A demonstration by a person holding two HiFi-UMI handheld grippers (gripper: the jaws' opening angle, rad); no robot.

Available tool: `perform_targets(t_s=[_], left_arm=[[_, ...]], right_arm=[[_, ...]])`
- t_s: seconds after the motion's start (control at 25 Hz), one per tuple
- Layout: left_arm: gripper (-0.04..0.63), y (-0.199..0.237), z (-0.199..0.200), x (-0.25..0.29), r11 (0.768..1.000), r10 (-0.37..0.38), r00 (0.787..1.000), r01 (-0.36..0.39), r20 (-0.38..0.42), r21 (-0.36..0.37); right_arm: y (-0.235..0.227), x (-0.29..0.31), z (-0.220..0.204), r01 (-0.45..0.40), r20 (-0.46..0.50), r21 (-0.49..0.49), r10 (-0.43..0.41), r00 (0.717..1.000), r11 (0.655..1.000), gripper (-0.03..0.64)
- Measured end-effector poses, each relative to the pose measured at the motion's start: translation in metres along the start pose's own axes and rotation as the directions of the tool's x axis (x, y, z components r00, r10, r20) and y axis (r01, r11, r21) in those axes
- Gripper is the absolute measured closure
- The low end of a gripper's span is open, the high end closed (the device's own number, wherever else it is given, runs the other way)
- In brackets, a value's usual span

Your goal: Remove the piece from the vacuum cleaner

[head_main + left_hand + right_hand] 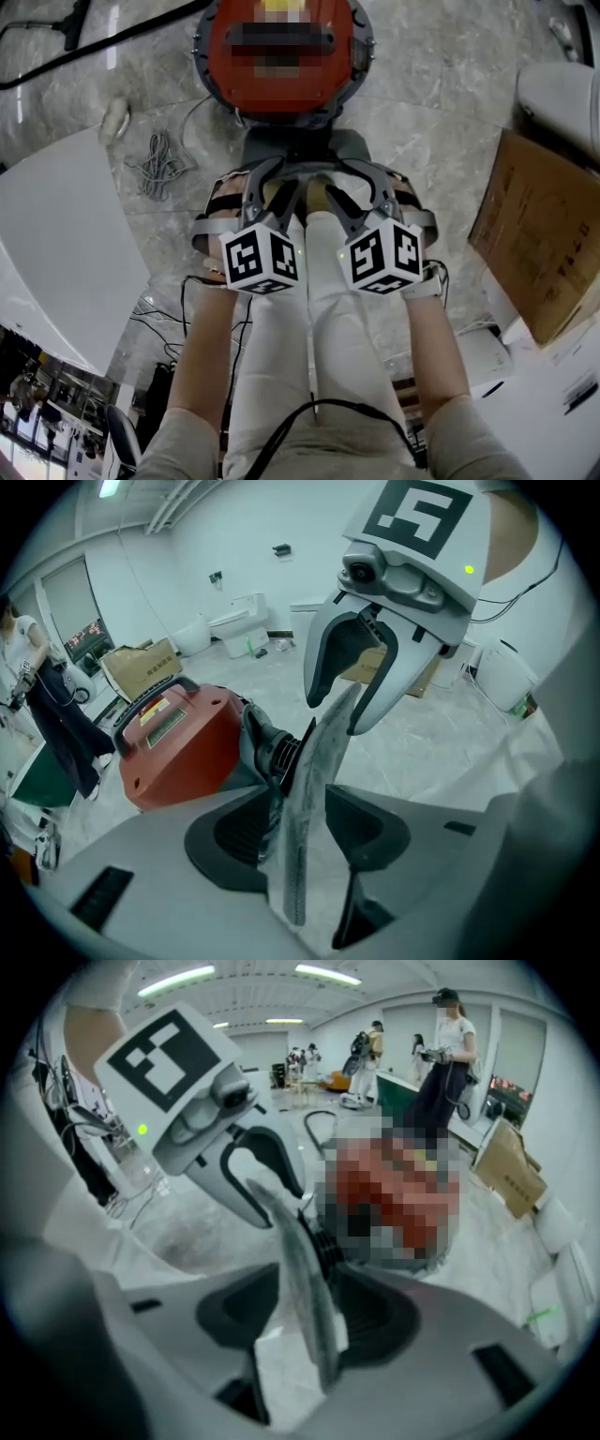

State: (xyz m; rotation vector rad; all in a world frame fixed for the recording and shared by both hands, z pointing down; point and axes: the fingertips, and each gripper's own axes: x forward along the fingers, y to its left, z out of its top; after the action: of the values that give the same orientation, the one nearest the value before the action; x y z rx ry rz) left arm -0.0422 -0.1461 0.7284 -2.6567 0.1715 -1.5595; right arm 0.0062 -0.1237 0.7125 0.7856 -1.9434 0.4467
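Closest to me, the left gripper (302,813) and the right gripper (305,1302) face each other over my white-trousered legs (314,319). Both are released, with the jaws standing wide apart. The piece I am after, a thin flat sheet of mottled grey material (319,752), stands edge-on in the gap of both grippers. It leans near one pad of each, and as far as I can judge no pad presses on it. Its far end reaches the black ribbed collar (281,752) on the grey neck (305,148) of the round red vacuum cleaner (234,75), which sits on the marble floor (431,141) just ahead. I cannot tell whether the sheet is free of that collar or still caught there. My worry is that nothing grips the sheet now, so it may tip, slide out between the pads and land on my legs or the floor. If I close on it crookedly, the limp material could fold or snag at the collar. Further out, a loose coil of grey cord (161,164) lies left of the vacuum cleaner and a brown cardboard sheet (539,234) leans at the right, both well apart from the work.
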Motion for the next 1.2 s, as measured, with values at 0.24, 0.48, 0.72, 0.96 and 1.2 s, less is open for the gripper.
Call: perform_targets(t_s=[0.24, 0.48, 0.72, 0.96, 1.2], left_arm=[[0.400, 0.003, -0.001, 0.010, 0.999, -0.015, 0.999, 0.016, -0.035, 0.042], [0.400, 0.003, -0.001, 0.021, 0.996, -0.041, 0.998, 0.045, -0.057, 0.072], [0.400, 0.000, -0.001, 0.030, 0.994, -0.054, 0.996, 0.060, -0.072, 0.088], [0.400, -0.004, 0.000, 0.037, 0.994, -0.058, 0.995, 0.065, -0.084, 0.087], [0.400, -0.006, -0.002, 0.045, 0.995, -0.059, 0.992, 0.068, -0.112, 0.076]], right_arm=[[-0.006, 0.011, -0.011, -0.013, -0.051, -0.060, 0.010, 0.999, 0.998, 0.430], [-0.008, 0.023, -0.014, -0.040, -0.074, -0.091, 0.033, 0.997, 0.995, 0.430], [-0.007, 0.034, -0.016, -0.051, -0.095, -0.102, 0.041, 0.995, 0.994, 0.430], [-0.003, 0.040, -0.019, -0.041, -0.117, -0.155, 0.023, 0.993, 0.987, 0.431], [-0.005, 0.045, -0.019, -0.038, -0.122, -0.219, 0.011, 0.992, 0.975, 0.431]])
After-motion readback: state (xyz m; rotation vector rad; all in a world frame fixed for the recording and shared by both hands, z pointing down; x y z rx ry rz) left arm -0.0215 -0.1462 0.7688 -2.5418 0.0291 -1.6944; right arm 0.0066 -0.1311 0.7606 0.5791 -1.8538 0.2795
